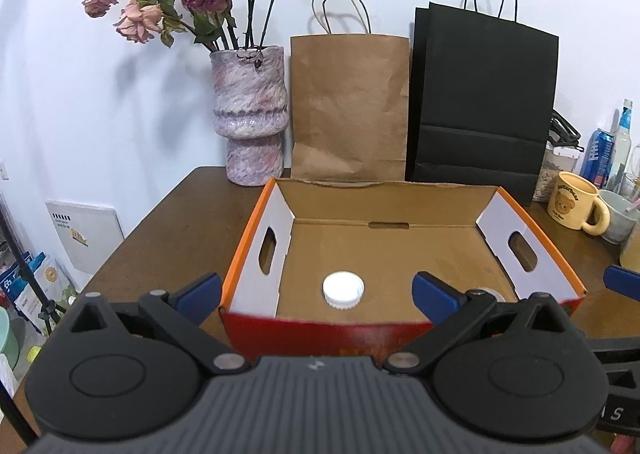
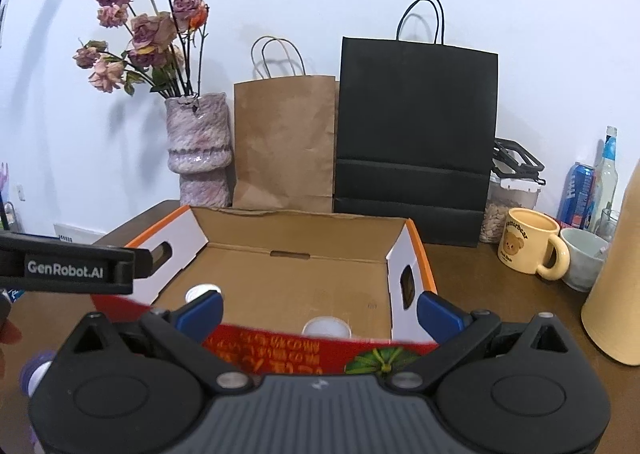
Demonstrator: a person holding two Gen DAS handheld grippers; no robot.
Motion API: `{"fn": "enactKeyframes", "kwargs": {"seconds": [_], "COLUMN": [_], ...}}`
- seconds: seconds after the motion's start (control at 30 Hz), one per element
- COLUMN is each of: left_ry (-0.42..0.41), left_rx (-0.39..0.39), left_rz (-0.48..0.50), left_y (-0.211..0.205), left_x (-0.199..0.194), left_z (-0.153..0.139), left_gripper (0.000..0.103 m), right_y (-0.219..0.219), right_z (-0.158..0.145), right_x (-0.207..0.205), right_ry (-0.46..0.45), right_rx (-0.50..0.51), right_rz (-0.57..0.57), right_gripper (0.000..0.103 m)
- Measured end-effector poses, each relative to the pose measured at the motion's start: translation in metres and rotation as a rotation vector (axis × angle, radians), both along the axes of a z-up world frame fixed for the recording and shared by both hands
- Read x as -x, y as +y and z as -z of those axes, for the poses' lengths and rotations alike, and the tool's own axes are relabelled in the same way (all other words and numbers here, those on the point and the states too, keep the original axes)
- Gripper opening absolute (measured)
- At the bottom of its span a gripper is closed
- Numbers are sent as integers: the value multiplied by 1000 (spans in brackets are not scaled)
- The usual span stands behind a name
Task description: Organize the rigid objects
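An open cardboard box (image 1: pixel 394 254) with orange rims and a red front stands on the brown table (image 1: pixel 180 222); it also shows in the right wrist view (image 2: pixel 296 274). A white ribbed cap (image 1: pixel 343 289) sits on the box floor. A second round object (image 1: pixel 488 293) lies partly hidden behind my left gripper's right finger. The right wrist view shows one white round object (image 2: pixel 326 328) behind the front wall and another (image 2: pixel 199 291) at the left. My left gripper (image 1: pixel 318 292) is open and empty at the front wall. My right gripper (image 2: pixel 320 312) is open and empty.
A pink vase of dried roses (image 1: pixel 252 114), a brown paper bag (image 1: pixel 348 106) and a black paper bag (image 1: pixel 480 102) stand behind the box. A yellow bear mug (image 2: pixel 528 240), a grey cup (image 2: pixel 584 258), cans and bottles stand right. A tan cylinder (image 2: pixel 616 286) stands near right.
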State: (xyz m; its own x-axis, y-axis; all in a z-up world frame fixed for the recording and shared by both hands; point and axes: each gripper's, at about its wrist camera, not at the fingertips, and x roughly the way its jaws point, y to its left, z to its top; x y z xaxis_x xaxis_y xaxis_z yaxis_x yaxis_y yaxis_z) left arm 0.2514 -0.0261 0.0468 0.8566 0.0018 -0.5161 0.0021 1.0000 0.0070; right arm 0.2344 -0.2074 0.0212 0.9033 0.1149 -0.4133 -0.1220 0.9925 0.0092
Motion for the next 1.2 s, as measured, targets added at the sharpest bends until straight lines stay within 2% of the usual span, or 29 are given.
{"fn": "enactKeyframes", "kwargs": {"seconds": [0.5,1.2], "left_ry": [9,72], "left_rx": [0,12], "left_rz": [9,12], "left_y": [5,19], "left_x": [58,117], "left_z": [7,33], "left_gripper": [103,103], "right_y": [-6,-10], "right_z": [7,32], "right_x": [63,122], "right_ry": [-1,76], "right_rx": [5,16], "right_rz": [-18,-52], "right_gripper": [103,103]}}
